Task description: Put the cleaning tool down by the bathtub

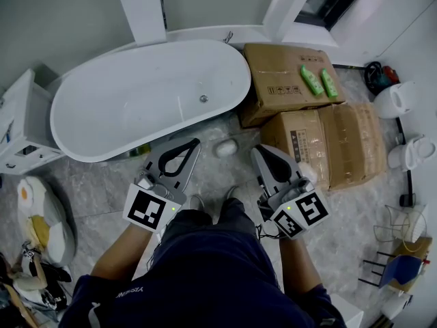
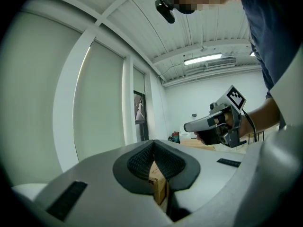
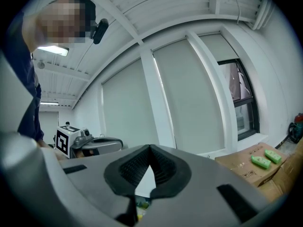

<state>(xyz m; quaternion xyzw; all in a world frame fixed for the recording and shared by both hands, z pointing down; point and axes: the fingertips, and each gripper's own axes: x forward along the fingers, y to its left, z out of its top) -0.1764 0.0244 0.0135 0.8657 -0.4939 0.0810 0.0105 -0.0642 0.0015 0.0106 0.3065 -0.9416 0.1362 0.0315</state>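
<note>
Your left claw [image 1: 195,143] and right claw [image 1: 257,151] are both clenched and empty. The white rounded cleaning tool [image 1: 226,147] lies between their tips, beside the white oval bathtub [image 1: 136,94]. Print on the brown cardboard boxes [image 1: 273,74] beyond the right claw is too small to read.

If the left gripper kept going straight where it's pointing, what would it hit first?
Most likely the cardboard box beside the bathtub; the left gripper aims at it, though depth is unclear.
</note>
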